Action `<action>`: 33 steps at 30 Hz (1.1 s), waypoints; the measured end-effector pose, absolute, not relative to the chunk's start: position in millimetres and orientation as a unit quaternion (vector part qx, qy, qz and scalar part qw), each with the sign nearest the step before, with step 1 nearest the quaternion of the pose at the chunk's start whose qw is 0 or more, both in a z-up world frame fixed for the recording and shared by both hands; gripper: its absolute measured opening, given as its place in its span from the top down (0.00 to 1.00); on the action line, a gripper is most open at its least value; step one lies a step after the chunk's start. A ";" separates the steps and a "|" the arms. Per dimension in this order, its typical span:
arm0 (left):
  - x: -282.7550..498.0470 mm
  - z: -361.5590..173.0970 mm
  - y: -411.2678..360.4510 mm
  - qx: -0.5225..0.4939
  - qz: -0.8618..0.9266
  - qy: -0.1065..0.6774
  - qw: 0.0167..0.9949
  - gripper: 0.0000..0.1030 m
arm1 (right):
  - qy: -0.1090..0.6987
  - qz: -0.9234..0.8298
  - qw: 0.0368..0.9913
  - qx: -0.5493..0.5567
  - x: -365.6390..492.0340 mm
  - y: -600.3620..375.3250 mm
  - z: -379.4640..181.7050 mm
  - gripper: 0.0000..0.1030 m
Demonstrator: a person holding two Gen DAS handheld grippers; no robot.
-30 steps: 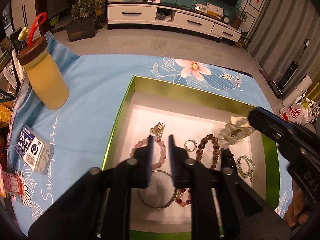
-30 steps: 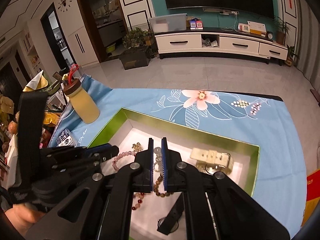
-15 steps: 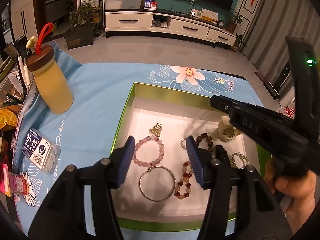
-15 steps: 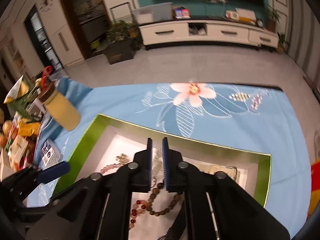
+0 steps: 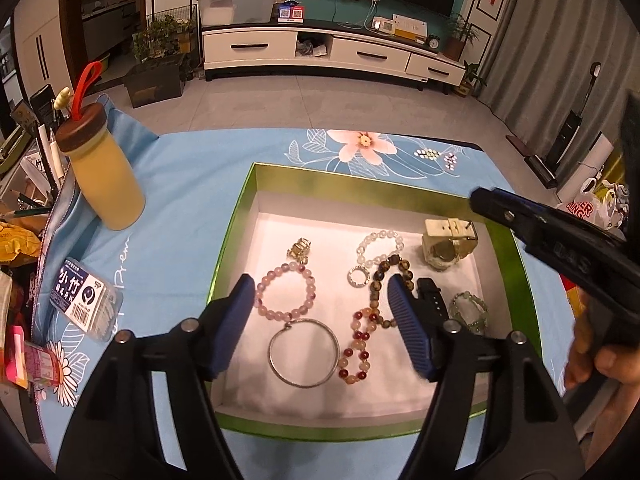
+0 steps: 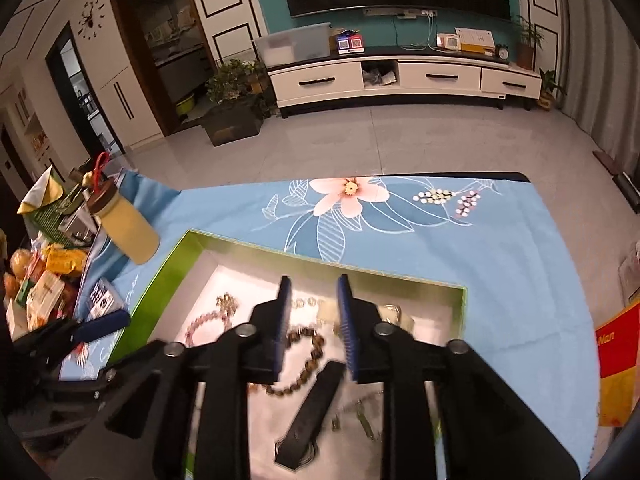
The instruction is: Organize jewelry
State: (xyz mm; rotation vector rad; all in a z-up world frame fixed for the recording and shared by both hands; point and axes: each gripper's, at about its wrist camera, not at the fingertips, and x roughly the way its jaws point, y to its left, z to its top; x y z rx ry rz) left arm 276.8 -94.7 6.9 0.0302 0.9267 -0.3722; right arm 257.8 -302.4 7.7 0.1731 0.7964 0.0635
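Observation:
A green-rimmed box (image 5: 240,216) with a white lining holds the jewelry: a pink bead bracelet (image 5: 286,295), a silver bangle (image 5: 304,353), a red bead bracelet (image 5: 358,346), a brown bead bracelet (image 5: 386,276), a clear bead bracelet (image 5: 380,245), a small ring (image 5: 359,277), a gold clasp piece (image 5: 300,249), a pale watch (image 5: 448,242), a black strap (image 5: 432,300) and a green bracelet (image 5: 470,310). My left gripper (image 5: 322,300) is open and empty above the bangle. My right gripper (image 6: 312,308) is open and empty over the box (image 6: 168,268); it also shows in the left wrist view (image 5: 486,200).
A yellow bottle (image 5: 102,176) with a brown lid and red loop stands on the blue floral cloth (image 5: 180,208) at left. A small toothpick box (image 5: 86,306) and snack packets (image 5: 16,240) lie at the left edge. A red-yellow packet (image 6: 616,364) lies right.
Both grippers have opened from shut. The left gripper has pulled back, so more of the box shows. The right gripper has moved to the box's right side.

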 end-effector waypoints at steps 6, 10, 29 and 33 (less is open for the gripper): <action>266.0 16.2 -94.5 0.024 -0.171 0.445 0.879 0.16 | 0.397 0.018 0.914 0.073 223.5 -305.9 13.4 0.43; 256.1 25.8 -93.7 0.039 -0.162 0.440 0.882 0.13 | 0.405 0.006 0.912 0.068 204.6 -308.4 16.8 0.34; 222.3 78.3 -91.2 0.076 -0.140 0.418 0.895 0.02 | 0.419 -0.018 0.906 0.058 166.1 -305.3 54.6 0.01; 217.8 88.3 -91.3 0.077 -0.139 0.413 0.897 0.02 | 0.422 -0.022 0.905 0.058 162.0 -303.0 63.5 0.01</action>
